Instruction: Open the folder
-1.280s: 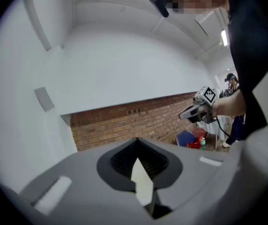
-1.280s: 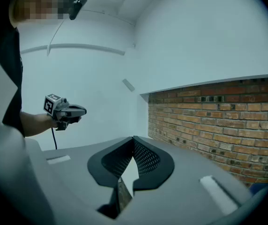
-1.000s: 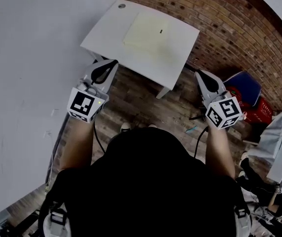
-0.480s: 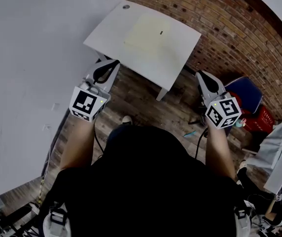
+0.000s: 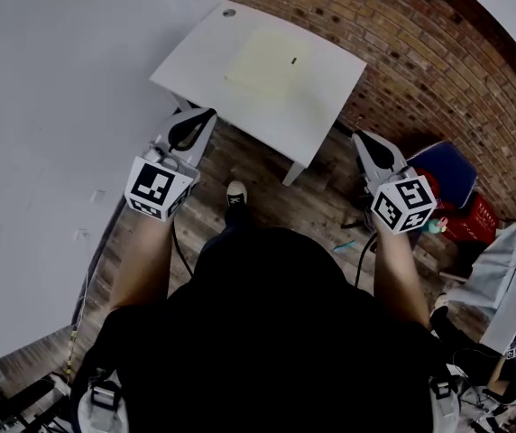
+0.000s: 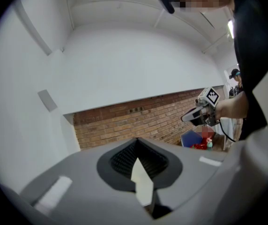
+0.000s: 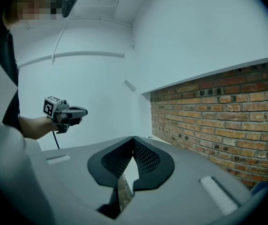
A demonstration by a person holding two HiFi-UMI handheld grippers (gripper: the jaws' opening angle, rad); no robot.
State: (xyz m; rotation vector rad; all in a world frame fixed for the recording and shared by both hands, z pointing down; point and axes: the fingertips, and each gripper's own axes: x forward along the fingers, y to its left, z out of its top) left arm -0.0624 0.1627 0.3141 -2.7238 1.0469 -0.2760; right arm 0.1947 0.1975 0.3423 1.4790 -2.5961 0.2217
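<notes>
Head view alone shows the yellow folder (image 5: 269, 63) at twelve o'clock. Their own views show the left gripper (image 6: 136, 142) and right gripper (image 7: 133, 138) closed, empty.

Open floor (image 5: 267, 171) leads to the table (image 5: 199, 61); brick wall (image 5: 402, 52) flanks it.

A white bench (image 5: 195, 61) stands at the upper centre of the head view, with a small round grommet (image 5: 229, 12) near its far corner and its legs on a dark wooden floor (image 5: 258, 177). A red brick wall (image 5: 402, 25) runs diagonally across the upper right, and a plain white wall (image 5: 50, 79) fills the left. At the right, by the brick, a blue object (image 5: 449, 171) sits just beside a red basket (image 5: 479, 213). A small teal item (image 5: 346, 244) lies on the floor nearby.
</notes>
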